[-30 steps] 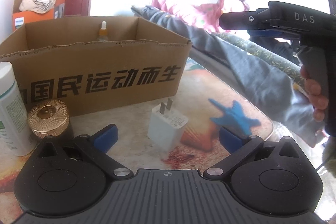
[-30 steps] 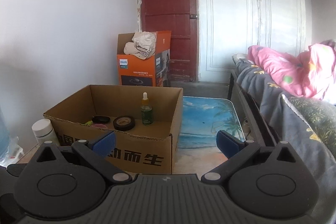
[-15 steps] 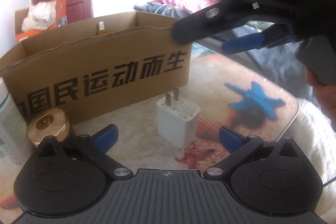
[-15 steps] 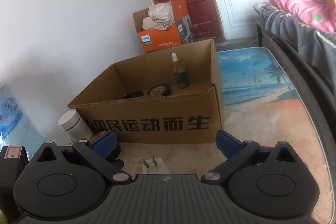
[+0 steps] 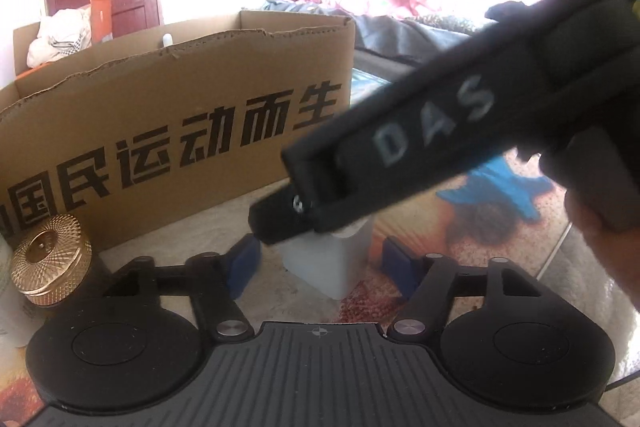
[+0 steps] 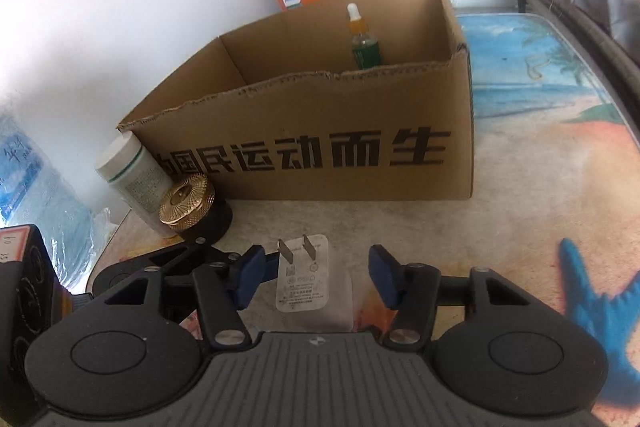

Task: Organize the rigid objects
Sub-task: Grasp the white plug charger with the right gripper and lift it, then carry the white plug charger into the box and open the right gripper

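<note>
Beach-printed surface [image 6: 540,187] carries a white charger [image 6: 306,277], prongs toward the cardboard box [image 6: 320,131]. Both the left claw [image 5: 318,267] and right claw [image 6: 318,275], jaws just closing, straddle it half-open, not yet touching.

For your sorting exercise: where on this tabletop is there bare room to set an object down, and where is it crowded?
Free: the beach-print tabletop right of the printed cardboard box, towards the blue starfish print. Crowded: the box's left front corner, where a white plastic bottle and gold-lidded black jar stand, and around the white plug charger between both grippers.
</note>
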`<state>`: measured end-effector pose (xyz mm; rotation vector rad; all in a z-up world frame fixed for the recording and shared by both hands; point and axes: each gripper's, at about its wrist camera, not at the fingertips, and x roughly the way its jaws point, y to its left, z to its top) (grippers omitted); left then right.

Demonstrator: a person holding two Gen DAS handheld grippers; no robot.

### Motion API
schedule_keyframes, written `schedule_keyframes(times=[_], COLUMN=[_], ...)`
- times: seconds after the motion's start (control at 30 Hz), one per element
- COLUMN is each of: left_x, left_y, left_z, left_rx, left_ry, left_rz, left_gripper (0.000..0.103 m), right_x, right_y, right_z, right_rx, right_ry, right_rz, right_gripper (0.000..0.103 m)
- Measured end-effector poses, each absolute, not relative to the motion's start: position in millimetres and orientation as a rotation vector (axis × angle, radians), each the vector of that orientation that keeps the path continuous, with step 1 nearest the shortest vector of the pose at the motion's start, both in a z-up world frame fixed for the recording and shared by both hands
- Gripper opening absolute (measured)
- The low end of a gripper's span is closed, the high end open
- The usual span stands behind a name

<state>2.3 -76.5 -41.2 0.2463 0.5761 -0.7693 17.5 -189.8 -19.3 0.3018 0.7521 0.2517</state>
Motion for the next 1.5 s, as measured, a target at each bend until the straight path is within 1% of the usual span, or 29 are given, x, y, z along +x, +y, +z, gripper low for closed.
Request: schedule_keyframes(times=[0.03,0.1,0.13,0.17,0.27,0.4,0.7,0.93,1.1,1.2,1.3,1.5], left_x=[3,2,2,3,3,2,-5,-4,24,54,97,166], left_y=[-76,-73,-71,-70,-68,-66,-55,-38,-29,-31,-40,-53], left_z=[-42,-42,-42,-42,-42,-40,-14,39,76,90,89,57], left_rx=[0.243,0.234,0.227,0.221,0.201,0.203,0.191,0.192,0.159,0.127,0.088,0.022], left_ry=[0.574,0.574,0.575,0.575,0.580,0.571,0.511,0.374,0.322,0.348,0.424,0.660], left_rz=[-0.773,-0.778,-0.775,-0.768,-0.774,-0.768,-0.749,-0.685,-0.651,-0.640,-0.649,-0.671], left_gripper=[0.064,0.058,0.057,0.053,0.051,0.048,0.048,0.048,0.048,0.048,0.048,0.048], right_x=[19,23,23,23,21,18,5,2,26,56,94,176], right_y=[-190,-191,-192,-192,-191,-188,-180,-164,-156,-156,-158,-172], right_z=[-21,-24,-25,-26,-25,-20,4,58,96,112,118,99], right_rx=[0.306,0.316,0.328,0.338,0.330,0.305,0.256,0.157,0.076,0.061,0.058,0.090], right_ry=[0.762,0.777,0.779,0.779,0.773,0.760,0.694,0.549,0.470,0.476,0.529,0.709], right_rz=[0.252,0.256,0.262,0.268,0.264,0.267,0.288,0.353,0.404,0.431,0.441,0.421], right_gripper=[0.051,0.044,0.041,0.040,0.038,0.034,0.034,0.034,0.034,0.034,0.034,0.033])
